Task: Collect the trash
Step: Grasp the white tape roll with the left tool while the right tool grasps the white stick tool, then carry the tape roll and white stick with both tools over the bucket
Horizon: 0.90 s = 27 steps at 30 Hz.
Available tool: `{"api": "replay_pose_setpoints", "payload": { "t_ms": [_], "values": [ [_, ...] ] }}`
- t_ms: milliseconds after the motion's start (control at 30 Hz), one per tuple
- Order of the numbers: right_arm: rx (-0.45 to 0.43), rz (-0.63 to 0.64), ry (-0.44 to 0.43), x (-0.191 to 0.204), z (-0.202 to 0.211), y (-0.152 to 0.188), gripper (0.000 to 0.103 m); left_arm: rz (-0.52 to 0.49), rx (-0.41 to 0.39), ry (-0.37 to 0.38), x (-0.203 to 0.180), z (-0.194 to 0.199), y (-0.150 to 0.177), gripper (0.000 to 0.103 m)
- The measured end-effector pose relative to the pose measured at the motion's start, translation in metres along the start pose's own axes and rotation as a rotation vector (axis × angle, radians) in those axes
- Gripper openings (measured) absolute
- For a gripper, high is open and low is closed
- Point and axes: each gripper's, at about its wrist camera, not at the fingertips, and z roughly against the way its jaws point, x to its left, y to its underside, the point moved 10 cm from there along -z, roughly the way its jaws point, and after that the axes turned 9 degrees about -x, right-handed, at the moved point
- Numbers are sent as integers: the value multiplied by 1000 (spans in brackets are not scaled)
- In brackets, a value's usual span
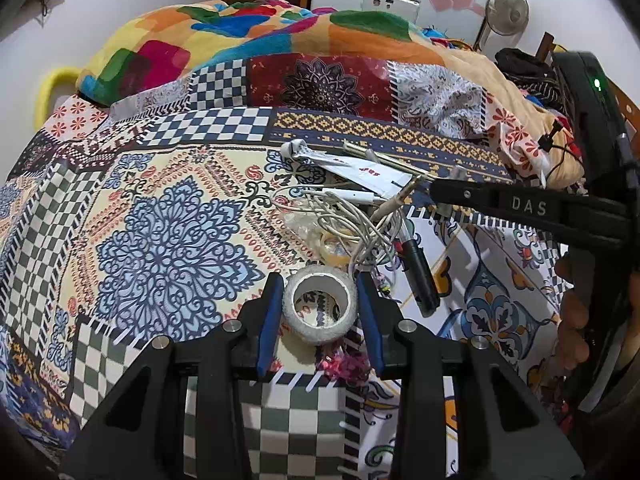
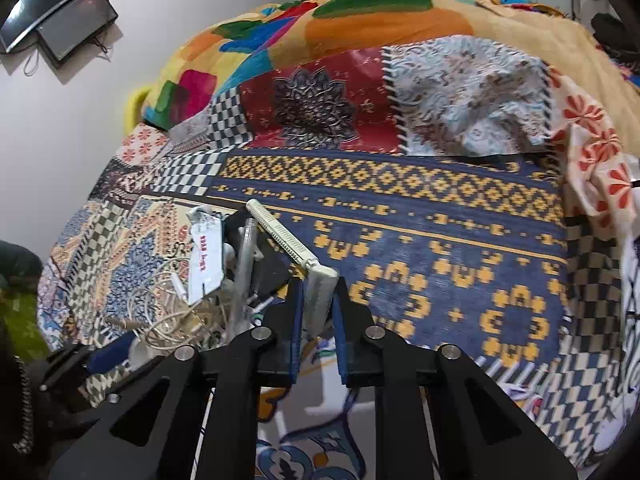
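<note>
**Gripping two pieces at once on the bed**

Holding, left tool [image 1: 320, 308]: white tape roll [image 1: 320, 306] squeezed between blue pads, lower centre of left wrist view, resting on patterned bedspread [image 1: 160, 220]. Jaws narrowed to the roll's width, pads against both flanks.

Holding, right tool [image 2: 318, 308]: cream plastic comb-like strip [image 2: 298, 256], clamped at its near end, centre of right wrist view. Jaws pinched nearly together. Rest of strip angled away toward upper left of that frame, unsupported beyond the pads.

Remaining litter clustered just above the roll in left view: tangled white cable [image 1: 348, 224], small yellowish tape ring [image 1: 336, 250], clear plastic wrapper [image 1: 300, 224], black marker [image 1: 420, 276], white paper packet [image 1: 360, 172]. Same heap at left of right wrist view. No bin or bag visible in either frame.

Risks from here:
- Cable loops lying close against the roll's far side; could snag and drag the heap on lifting.
- Roll hollow and soft-sided; likely to deform or pop free under a hard squeeze or tilt.
- Strip held by one end only; could pivot or slip if swung quickly.
- Both tools working near together over the heap; collision possible on withdrawal.
</note>
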Motion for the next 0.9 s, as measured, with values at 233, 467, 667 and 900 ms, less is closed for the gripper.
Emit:
{"api": "replay_pose_setpoints", "payload": {
  "t_ms": [233,467,667,900],
  "values": [
    [-49,42,39,8,32,-8,11,18,-49,-12,5,39,-16,37],
    [-114,81,43,29,85,-21,11,28,-106,-30,7,95,-33,37],
    [-159,97,11,64,130,-23,11,24,-138,-52,8,149,-41,37],
    [-203,159,-49,119,185,-16,11,24,-188,-102,18,217,-38,37]
  ]
}}
